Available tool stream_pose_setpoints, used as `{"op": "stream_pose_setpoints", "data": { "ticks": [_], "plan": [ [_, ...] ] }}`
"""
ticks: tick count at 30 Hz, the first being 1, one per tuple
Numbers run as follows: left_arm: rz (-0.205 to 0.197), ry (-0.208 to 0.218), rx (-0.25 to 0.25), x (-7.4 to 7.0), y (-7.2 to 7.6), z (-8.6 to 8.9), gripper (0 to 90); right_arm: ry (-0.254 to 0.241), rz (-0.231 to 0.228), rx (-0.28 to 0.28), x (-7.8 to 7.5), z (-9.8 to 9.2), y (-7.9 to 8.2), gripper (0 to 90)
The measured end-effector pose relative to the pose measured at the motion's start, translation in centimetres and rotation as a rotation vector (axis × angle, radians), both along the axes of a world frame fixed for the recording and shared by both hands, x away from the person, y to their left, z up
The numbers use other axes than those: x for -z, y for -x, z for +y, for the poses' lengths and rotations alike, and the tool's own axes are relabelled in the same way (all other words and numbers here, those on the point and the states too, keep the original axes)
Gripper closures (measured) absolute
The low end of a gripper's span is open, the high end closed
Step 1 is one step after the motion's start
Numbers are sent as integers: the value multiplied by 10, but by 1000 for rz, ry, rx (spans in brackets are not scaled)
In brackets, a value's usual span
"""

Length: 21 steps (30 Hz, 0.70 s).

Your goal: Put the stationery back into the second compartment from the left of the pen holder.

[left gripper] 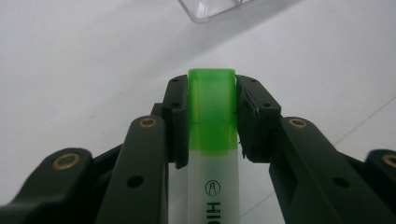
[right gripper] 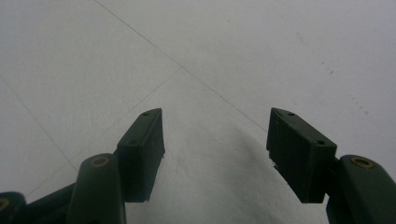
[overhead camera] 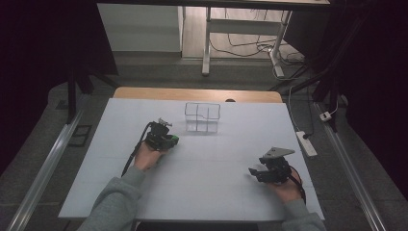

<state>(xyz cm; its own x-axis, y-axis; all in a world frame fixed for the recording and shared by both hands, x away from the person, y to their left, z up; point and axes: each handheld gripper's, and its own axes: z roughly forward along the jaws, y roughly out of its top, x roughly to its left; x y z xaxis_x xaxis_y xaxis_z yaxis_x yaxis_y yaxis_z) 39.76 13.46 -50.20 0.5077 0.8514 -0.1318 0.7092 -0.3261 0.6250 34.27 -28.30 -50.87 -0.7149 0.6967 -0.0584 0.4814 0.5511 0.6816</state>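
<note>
A highlighter [left gripper: 212,140] with a green cap and a white barrel sits between the jaws of my left gripper [left gripper: 212,116], which is shut on it at the cap. In the high view the left gripper [overhead camera: 166,137] hovers left of centre on the white table [overhead camera: 207,192], with the green highlighter cap [overhead camera: 174,140] showing at its tip. A clear plastic organiser box [overhead camera: 202,117] stands just beyond and to the right of it; one corner of the clear box [left gripper: 210,9] shows in the left gripper view. My right gripper [right gripper: 215,140] is open over bare table, seen as the right gripper [overhead camera: 257,172] near the front right.
The table's right edge [overhead camera: 308,178] lies close to the right hand. A power strip [overhead camera: 306,143] and cables lie on the floor to the right. A white desk frame [overhead camera: 240,29] stands beyond the table.
</note>
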Motion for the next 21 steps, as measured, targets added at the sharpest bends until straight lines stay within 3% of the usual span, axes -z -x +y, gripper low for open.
{"op": "stream_pose_setpoints", "data": {
  "ticks": [14, 21],
  "plan": [
    [-104, 108, 34, -22, 14, 17, 667, -9, -2, 6, -1, -1, 0, 361],
    [-139, 134, 49, -28, 18, 22, 667, -10, -3, 9, -1, -3, 0, 361]
  ]
}}
